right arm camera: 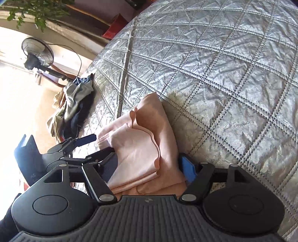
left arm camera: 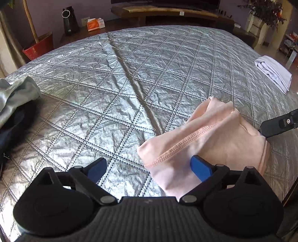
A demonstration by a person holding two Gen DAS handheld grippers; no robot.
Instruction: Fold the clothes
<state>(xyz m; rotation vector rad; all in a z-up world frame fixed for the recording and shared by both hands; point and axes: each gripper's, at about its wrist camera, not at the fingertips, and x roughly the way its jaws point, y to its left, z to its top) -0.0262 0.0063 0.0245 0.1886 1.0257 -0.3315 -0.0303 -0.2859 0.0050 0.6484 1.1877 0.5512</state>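
Note:
A pale pink garment (left arm camera: 214,134), folded into a thick bundle, lies on the silver quilted bedspread (left arm camera: 130,74) near its front right. My left gripper (left arm camera: 149,169) stands wide open at the bundle's left end, its right blue pad against the cloth and its left pad over bare quilt. One black finger (left arm camera: 275,126) of my right gripper reaches in from the right edge. In the right wrist view the pink garment (right arm camera: 141,149) lies between the jaws of my right gripper (right arm camera: 149,165), which are spread and not pressing it. The cloth hides its left pad. My left gripper (right arm camera: 101,144) shows open beyond.
A heap of grey-green and dark clothes (left arm camera: 16,93) lies at the bed's left edge, also visible as the heap (right arm camera: 80,96). A folded white garment (left arm camera: 273,74) rests at the far right. Beyond the bed stand a red pot (left arm camera: 39,46), a low bench (left arm camera: 167,13) and a fan (right arm camera: 37,50).

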